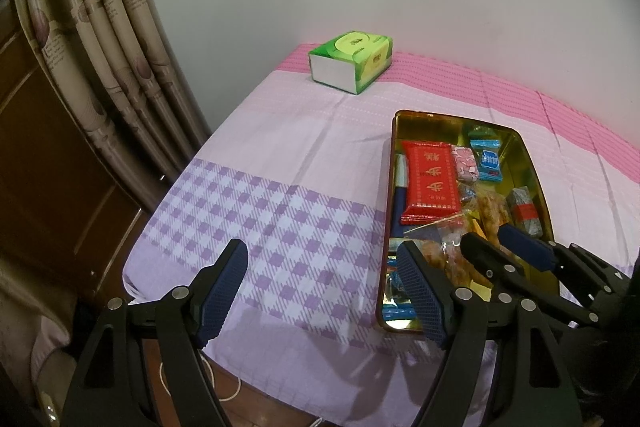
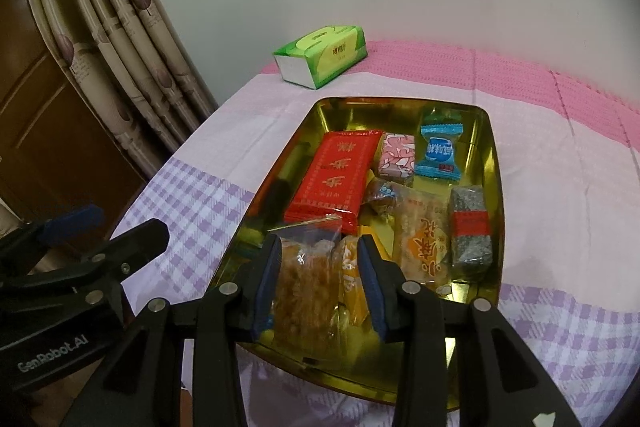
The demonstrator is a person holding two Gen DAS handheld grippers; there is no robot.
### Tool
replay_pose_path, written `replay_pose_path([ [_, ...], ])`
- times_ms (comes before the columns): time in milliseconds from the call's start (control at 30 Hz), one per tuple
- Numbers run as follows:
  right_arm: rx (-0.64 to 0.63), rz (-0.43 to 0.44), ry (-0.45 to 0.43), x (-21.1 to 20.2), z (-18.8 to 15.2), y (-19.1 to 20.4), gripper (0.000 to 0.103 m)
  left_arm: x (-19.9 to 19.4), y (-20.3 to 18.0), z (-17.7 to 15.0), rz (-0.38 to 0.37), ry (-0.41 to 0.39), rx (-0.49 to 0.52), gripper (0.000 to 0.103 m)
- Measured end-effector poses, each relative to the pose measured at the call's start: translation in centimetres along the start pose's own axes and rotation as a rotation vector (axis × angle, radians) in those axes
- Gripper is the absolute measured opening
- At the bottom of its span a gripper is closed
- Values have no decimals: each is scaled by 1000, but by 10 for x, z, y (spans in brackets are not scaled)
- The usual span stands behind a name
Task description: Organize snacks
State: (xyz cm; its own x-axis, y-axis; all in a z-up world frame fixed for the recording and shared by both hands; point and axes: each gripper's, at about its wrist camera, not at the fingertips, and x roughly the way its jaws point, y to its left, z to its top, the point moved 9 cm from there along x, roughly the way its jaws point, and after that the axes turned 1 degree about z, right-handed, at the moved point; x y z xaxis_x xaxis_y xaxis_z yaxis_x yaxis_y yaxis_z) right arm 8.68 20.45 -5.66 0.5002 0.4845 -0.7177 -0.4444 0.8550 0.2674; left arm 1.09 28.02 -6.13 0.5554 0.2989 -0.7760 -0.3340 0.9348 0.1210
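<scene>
A gold tin tray (image 2: 360,115) on the checked cloth holds several wrapped snacks: a red packet (image 2: 336,179), a pink candy (image 2: 396,155), a blue candy (image 2: 438,155), a grey bar with a red band (image 2: 470,227) and an orange printed packet (image 2: 424,239). Over the tray's near end, my right gripper (image 2: 320,267) is shut on a clear bag of brown snack (image 2: 304,287). To the left of the tray (image 1: 432,127), my left gripper (image 1: 320,267) hangs open and empty over the cloth. It shows at the left edge of the right wrist view (image 2: 108,227).
A green tissue pack (image 1: 352,61) stands at the table's far edge by the white wall. A curtain (image 1: 100,27) and a brown wooden door (image 1: 40,167) are off the table's left side. The cloth's near-left edge (image 1: 132,267) drops off beside my left gripper.
</scene>
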Motion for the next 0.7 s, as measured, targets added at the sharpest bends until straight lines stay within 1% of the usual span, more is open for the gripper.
replay_pose_path([
  [367, 0, -3, -44, -20, 1, -3, 37, -2, -3, 1, 6, -7, 9, 77],
  [700, -36, -61, -101, -41, -1, -7, 38, -16, -9, 9, -17, -54, 13, 77],
])
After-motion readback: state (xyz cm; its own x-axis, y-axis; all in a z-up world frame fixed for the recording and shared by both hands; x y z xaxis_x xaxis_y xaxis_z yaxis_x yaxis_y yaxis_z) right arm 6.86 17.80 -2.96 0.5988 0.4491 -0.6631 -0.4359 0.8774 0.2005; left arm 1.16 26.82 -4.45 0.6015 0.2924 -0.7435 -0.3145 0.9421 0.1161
